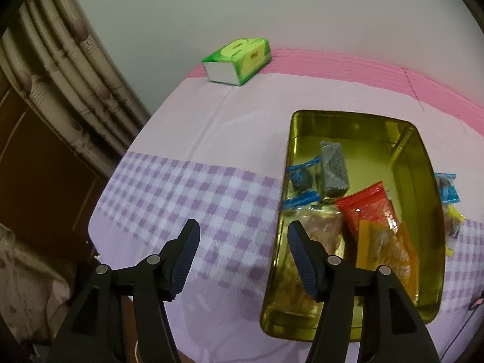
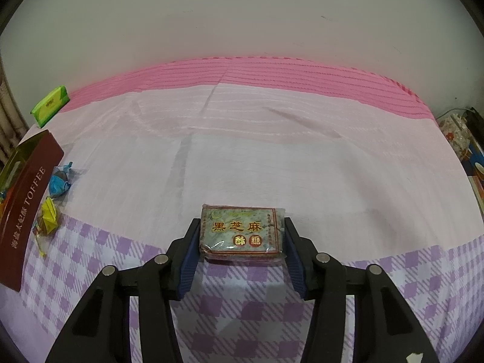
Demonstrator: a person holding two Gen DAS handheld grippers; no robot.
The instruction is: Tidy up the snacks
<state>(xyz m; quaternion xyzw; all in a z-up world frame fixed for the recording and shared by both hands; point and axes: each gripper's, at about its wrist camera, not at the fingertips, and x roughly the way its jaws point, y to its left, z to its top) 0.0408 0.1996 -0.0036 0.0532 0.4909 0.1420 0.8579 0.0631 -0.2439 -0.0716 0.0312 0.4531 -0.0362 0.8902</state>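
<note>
This looks like a room in a home. A cloth (image 2: 272, 139) in pink, pale pink and lilac checks covers the counter, which stands against a plain pale wall (image 2: 242, 15). At the upper left of the left wrist view hangs a patterned curtain (image 1: 60, 69), and near it lies a green pack of tissues (image 1: 237, 60). A gold tin (image 1: 423, 166) holds wrapped sweets.

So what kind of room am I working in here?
Probably a room at home: a table under a pink and purple checked cloth against a plain wall, a curtain beside it, a tissue pack at the back.
</note>
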